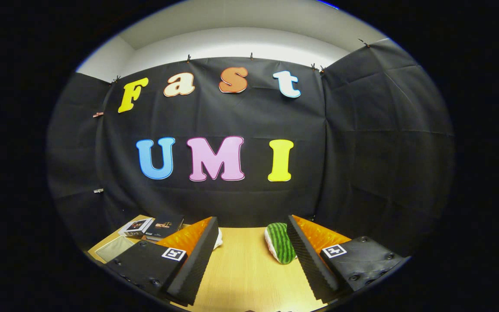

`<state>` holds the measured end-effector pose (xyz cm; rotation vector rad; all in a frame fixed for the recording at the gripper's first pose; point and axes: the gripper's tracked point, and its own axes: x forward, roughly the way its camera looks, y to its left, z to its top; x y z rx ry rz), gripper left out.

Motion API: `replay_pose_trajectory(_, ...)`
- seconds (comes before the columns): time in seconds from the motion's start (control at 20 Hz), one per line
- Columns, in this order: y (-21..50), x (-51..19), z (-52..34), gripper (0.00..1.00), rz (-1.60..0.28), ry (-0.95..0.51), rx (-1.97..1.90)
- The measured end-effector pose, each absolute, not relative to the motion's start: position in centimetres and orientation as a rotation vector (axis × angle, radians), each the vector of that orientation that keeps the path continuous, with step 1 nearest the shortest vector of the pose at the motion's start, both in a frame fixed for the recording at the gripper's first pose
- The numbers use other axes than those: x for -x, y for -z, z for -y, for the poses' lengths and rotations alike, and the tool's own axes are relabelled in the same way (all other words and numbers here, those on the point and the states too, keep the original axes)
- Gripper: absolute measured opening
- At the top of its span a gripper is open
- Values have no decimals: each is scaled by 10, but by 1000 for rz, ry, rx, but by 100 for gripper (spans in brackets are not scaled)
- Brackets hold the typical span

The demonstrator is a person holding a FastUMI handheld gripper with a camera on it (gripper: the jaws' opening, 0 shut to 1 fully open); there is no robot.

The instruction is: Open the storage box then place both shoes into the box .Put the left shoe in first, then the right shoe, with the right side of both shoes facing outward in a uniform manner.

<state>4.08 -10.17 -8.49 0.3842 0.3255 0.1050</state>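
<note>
While the claw (pixel 249 255) hangs released with nothing between its fingers, it is held level just above the wooden table (pixel 245 277), pointing at the booth wall. A green striped shoe (pixel 280 242) lies just inside the right finger; a white sliver (pixel 218 239), maybe the other shoe, peeks past the left. Soft and light by its looks, so pinching the collar or heel seems safest. No storage box is visible; small boxes (pixel 152 226) sit beyond the left finger.
</note>
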Motion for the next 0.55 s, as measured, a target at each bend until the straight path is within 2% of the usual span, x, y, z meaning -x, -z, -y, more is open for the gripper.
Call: replay_pose_trajectory(0.55,111,-43,109,98,-356,-92,-428)
